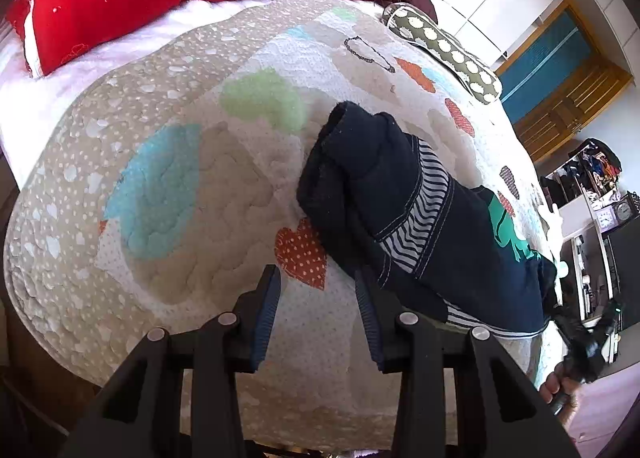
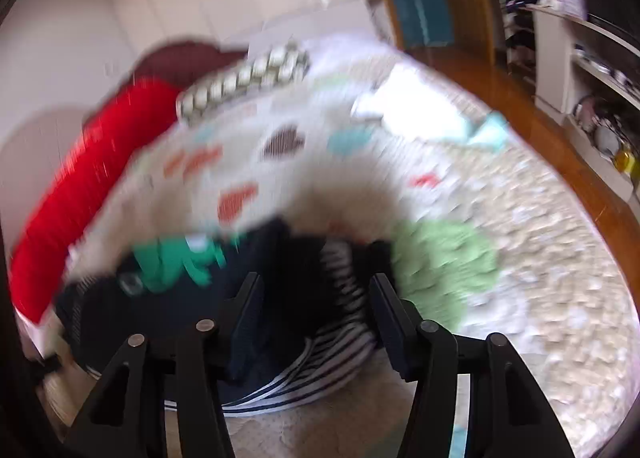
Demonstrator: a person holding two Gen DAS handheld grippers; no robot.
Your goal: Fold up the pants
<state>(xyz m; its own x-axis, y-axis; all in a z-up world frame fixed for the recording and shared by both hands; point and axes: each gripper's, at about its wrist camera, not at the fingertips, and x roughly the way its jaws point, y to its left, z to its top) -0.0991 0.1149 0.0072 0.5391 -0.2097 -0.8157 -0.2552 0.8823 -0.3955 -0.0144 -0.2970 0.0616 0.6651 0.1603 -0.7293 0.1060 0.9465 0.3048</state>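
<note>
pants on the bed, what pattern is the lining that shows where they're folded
Narrow black-and-white stripes on the lining of the dark navy pants, clearest in the left wrist view.

My left gripper (image 1: 316,290) points down with its jaws apart, gripping nothing. My right gripper (image 2: 316,298) tilts down too, jaws parted.

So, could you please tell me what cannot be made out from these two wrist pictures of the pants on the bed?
- Right wrist view: motion blur smears the dark navy pants with striped lining; whether the right gripper touches them is unclear.
- Left wrist view: the left gripper covers the pants' near edge; its right finger may touch the cloth.
- Left wrist view: the green print is partly folded under.
- Left wrist view: the small clocks are too small to read.
</note>
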